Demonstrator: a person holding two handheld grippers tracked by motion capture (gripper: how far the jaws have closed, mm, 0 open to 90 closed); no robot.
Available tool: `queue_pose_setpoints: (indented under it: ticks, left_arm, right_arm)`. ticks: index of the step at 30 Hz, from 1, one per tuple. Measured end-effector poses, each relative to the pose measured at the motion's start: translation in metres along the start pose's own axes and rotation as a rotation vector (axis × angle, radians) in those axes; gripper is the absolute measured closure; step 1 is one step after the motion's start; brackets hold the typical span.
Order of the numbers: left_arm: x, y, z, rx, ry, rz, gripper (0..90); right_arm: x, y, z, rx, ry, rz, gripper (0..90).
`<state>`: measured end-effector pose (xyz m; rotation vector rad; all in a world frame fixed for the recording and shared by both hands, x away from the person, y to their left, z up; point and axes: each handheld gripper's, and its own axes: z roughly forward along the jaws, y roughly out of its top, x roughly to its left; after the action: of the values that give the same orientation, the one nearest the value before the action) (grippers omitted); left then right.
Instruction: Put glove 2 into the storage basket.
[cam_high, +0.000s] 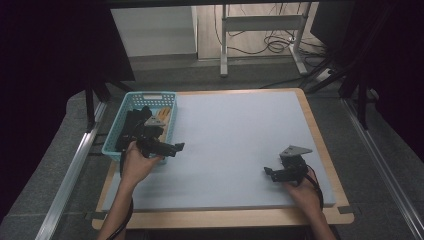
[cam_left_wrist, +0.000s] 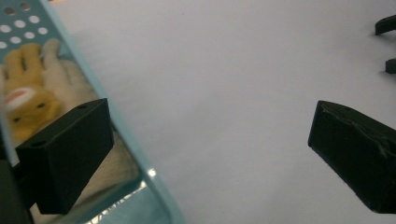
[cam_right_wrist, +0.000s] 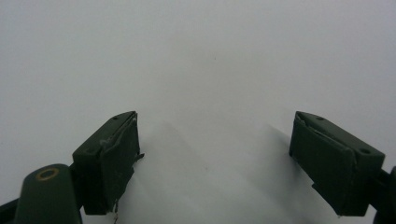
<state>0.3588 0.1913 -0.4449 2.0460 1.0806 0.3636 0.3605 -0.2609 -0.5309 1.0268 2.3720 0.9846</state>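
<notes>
Left gripper (cam_high: 176, 147) held low at the near right corner of the perforated turquoise plastic basket (cam_high: 114, 131), gripped by the left hand (cam_high: 136, 161) with the forearm rising from the bottom edge and angling slightly rightward; wrist bent so the tool points right across the pale grey foam-topped wooden bench (cam_high: 235, 125). In the left gripper view, fingers (cam_left_wrist: 65, 154) spread wide with nothing between them, one hanging over the basket rim (cam_left_wrist: 135, 154), the other over bare bench surface. Inside the basket, just beyond that finger, a yellow and cream plush toy (cam_left_wrist: 28, 100) lying against the wall, seen from above as a pale orange patch (cam_high: 162, 114) beside dark items at the far end of the basket. Right gripper (cam_high: 268, 171) held near the bench's front right, well apart from the basket, by the right hand (cam_high: 302, 187) coming up from the lower right corner; tool pointing left, grey three-cornered plate (cam_high: 295, 150) on top. In the right gripper view, fingers (cam_right_wrist: 109, 158) likewise wide apart, holding nothing, hovering close above the plain bench surface with a soft shadow beneath.
</notes>
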Motion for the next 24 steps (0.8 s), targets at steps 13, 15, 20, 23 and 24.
queue_pose_setpoints:
  ticks: [13,15,20,23,24]
  left_arm:
    - [-0.032,0.000,0.021,0.001,-0.050,0.062,0.0]
    - [-0.038,0.000,0.024,0.000,-0.062,0.073,0.0]
    - [-0.049,-0.002,0.031,-0.012,-0.088,0.088,0.0]
    - [-0.055,-0.003,0.034,-0.018,-0.099,0.095,0.0]
    - [-0.057,-0.004,0.036,-0.020,-0.104,0.097,0.0]
  right_arm:
    - [0.000,0.000,0.000,0.000,0.000,0.002,15.7]
    - [0.000,0.000,0.000,0.000,0.000,0.002,15.7]
    - [0.000,0.000,0.000,0.000,0.000,0.003,15.7]
    - [0.000,0.000,0.000,0.000,0.000,0.002,15.7]
    - [0.000,0.000,0.000,0.000,0.000,0.002,15.7]
